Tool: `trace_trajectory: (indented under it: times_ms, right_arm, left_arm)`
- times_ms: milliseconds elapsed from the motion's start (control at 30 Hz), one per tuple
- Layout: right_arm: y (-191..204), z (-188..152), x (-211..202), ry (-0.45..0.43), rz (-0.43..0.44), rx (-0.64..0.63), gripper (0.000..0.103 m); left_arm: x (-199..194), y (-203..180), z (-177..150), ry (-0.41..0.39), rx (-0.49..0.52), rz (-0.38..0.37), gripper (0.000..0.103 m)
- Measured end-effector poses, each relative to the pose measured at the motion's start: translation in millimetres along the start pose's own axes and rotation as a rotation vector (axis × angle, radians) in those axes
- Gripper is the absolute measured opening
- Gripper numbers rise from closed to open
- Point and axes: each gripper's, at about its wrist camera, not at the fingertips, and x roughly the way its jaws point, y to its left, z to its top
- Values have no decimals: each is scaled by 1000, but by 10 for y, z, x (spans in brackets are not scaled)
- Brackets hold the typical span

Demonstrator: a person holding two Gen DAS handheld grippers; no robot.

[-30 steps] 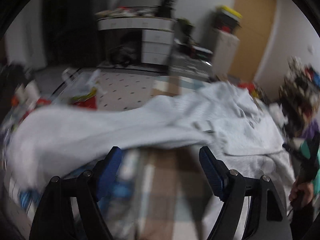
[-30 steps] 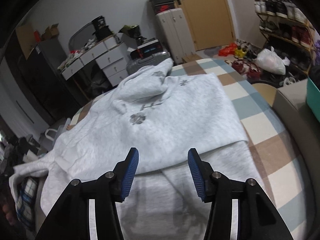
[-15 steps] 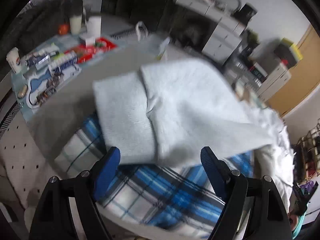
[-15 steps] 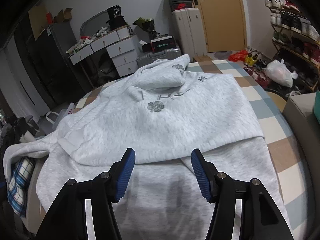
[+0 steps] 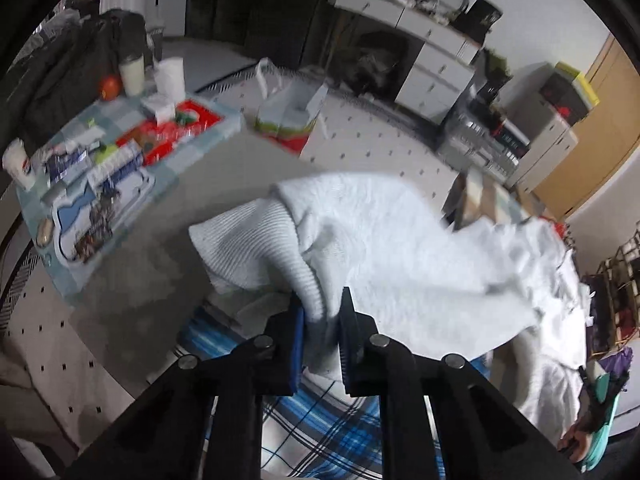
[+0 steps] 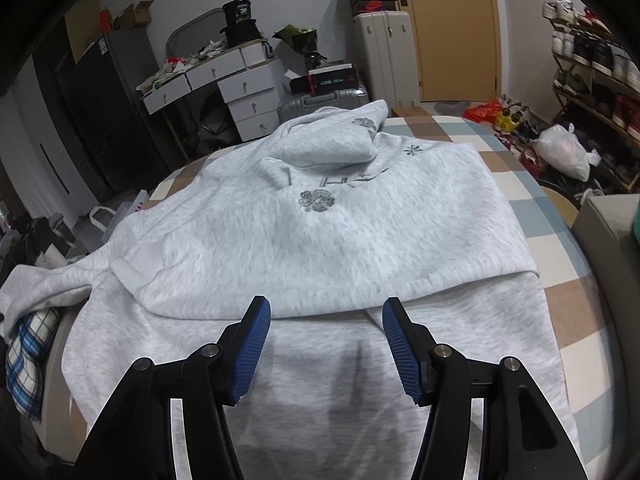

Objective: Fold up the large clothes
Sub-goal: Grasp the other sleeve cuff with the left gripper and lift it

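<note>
Two claws: one on each side of a grey hoodie (image 6: 320, 240) spread over a checked bed (image 6: 560, 312).
Hoodie: lies flat on the bed, one fold already laid across its middle, hood (image 6: 336, 140) bunched at the far end; its left sleeve (image 5: 360, 248) trails off the bed edge.
Around: a blue plaid cloth (image 5: 328, 420) under the sleeve; a cluttered low desk (image 5: 100, 160) and a paper bag (image 5: 290, 116) on the floor beyond; drawers (image 6: 244, 92), suitcases (image 6: 384, 56) and a shoe rack (image 6: 592, 80) past the bed.
In the way: nothing lies on the hoodie.
Left claw (image 5: 322, 336): closing, its pads pinching the ribbed cuff (image 5: 280, 256) of the sleeve.
Right claw (image 6: 326, 344): half spread and empty, hovering over the hoodie just short of the fold's edge.
</note>
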Motion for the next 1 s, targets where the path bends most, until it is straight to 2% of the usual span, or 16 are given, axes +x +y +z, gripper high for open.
trace_trajectory:
  times_ms: [167,367,467,500,533,600,667,733,767,800,867,933,1000]
  right_arm:
    - [54,-17,20,4,-2,-22,58]
    - [60,-22,31,10,-5,-24,58]
    - [64,-28,38,12,-7,-23,58]
    - [61,-31,41,14,-7,-21,58]
    - [59,-34,42,15,-6,-20,58]
    - [57,-35,42,12,-5,-19,58]
    - [66,-40,40,11,-4,-18,60]
    - [72,-42,46,12,-3,-18,60]
    - [81,-44,52,12,-5,-20,60]
    - [92,-43,57,14,-6,-23,60]
    - [112,-49,69,19,-7,-28,60]
    - [131,-54,70,22,-8,-32,60]
    - [148,-62,62,22,-10,-37,60]
  left_arm:
    - [-289,84,61,-43,10,-12,9]
    - [86,310,-174,33,5,107,14]
    - [241,624,-282,67,-130,92,27]
    - [267,745,-323,70,-188,91,38]
    - [262,825,-344,69,-226,80,46]
    - [211,996,-449,29,-304,42,51]
    - [137,1025,-529,0,-313,29,51]
    - [88,1000,-603,-13,-329,-63,51]
    - [102,987,-670,-13,-353,-161,52]
    - [124,944,-700,-4,-372,-221,55]
    - [203,847,-727,3,-374,-273,59]
    - [333,787,-726,-22,-383,-271,59]
    - [545,816,-702,-15,-449,-293,59]
